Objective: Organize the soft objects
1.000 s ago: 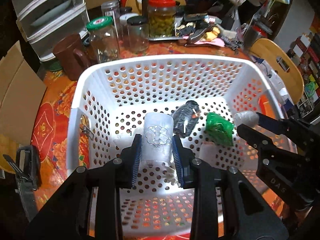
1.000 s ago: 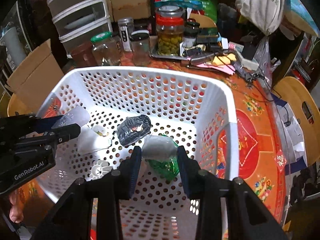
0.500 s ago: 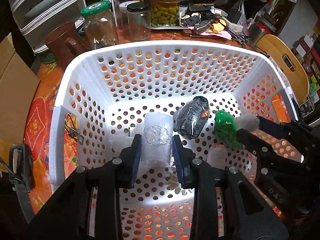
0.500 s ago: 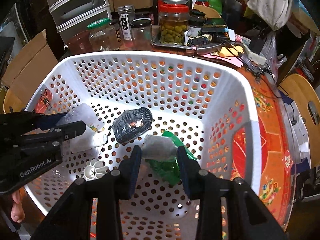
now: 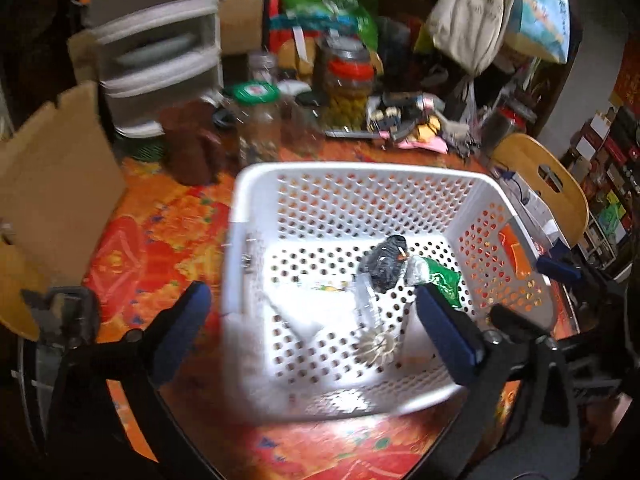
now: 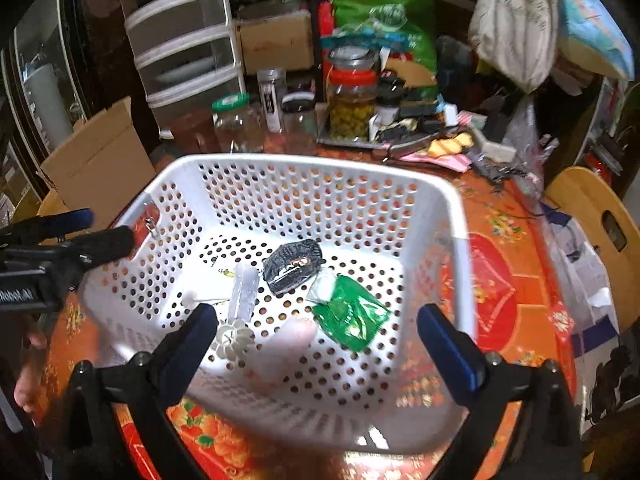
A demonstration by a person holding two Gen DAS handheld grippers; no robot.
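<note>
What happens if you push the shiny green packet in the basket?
The green packet looks like thin crinkled foil, so it would probably bend and crumple. It lies flat on the white basket floor, so it should slide, not roll. Likely light.

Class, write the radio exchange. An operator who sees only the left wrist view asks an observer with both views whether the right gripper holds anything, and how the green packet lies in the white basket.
Operator: I see only one tip of the right gripper. Is it holding anything?
Observer: No. The right wrist view shows the right gripper wide open, with nothing between its fingers.
Operator: A gripper finger in my view covers part of the green packet. How does it lie?
Observer: The green packet lies flat on the floor of the white basket, with a white pad touching its upper corner.
</note>
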